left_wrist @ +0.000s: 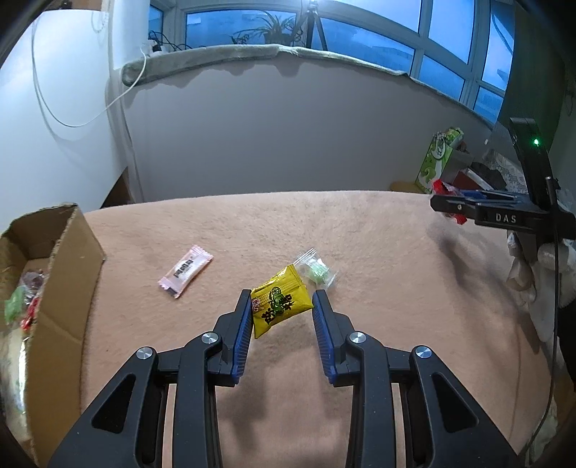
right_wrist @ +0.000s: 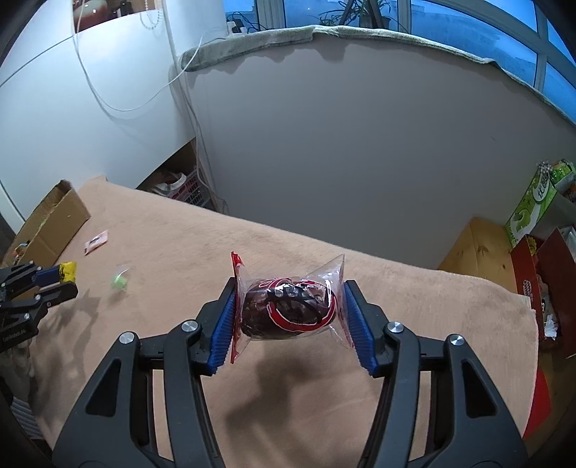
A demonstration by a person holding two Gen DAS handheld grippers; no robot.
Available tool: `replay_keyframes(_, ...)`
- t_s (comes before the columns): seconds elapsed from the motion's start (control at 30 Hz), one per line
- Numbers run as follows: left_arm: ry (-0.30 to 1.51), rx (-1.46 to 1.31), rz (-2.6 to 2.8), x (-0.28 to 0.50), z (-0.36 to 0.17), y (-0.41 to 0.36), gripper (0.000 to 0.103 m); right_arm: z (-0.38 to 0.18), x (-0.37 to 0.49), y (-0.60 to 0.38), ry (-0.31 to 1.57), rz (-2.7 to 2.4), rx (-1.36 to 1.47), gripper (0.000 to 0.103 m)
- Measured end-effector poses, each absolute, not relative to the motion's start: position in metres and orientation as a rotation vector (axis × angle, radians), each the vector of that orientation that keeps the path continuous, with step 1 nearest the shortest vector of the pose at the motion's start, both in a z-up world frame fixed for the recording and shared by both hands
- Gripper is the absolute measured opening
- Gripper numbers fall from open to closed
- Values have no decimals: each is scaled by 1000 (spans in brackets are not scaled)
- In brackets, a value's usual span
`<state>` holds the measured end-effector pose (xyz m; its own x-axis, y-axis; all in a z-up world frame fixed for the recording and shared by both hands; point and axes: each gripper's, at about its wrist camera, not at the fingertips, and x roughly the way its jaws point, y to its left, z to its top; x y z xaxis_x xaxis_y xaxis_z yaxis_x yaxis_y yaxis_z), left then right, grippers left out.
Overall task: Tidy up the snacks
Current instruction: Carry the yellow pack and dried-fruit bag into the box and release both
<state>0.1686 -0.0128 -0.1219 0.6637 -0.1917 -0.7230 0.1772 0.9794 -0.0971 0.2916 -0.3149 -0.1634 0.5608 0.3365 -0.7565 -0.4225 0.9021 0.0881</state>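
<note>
Peach-coloured blanket covers the surface we work over, below a grey wall and dusk-blue windows. Our left gripper pinches a yellow snack packet; our right gripper clamps a clear-wrapped dark red snack. A pink packet and green candy lie on the blanket, near the cardboard box at its left edge.

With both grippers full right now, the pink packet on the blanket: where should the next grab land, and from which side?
Across the middle of the pink packet, pads on its two long edges, coming down from above. It lies flat and skewed on the blanket, clear of the cardboard box, so turn the wrist to match; the crimped ends are thin and floppy.
</note>
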Motion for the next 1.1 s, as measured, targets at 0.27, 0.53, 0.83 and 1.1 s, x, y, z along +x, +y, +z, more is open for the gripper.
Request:
replay_keyframes(0.27, 771, -18, -195, 141, -100, -4, 31, -139, 262, -301, 837, 485, -105, 59)
replay_keyframes(0.53, 716, -26, -157, 115, -76, 22, 31, -116, 230, -269, 806, 545, -126, 59)
replay_keyframes(0.83, 678, -59, -99, 90, -62, 63, 31, -90, 205, -217, 765, 629, -157, 59)
replay_keyframes(1.1, 654, -104, -26, 71, -58, 112, 31, -72, 204, -142, 724, 717, -196, 59)
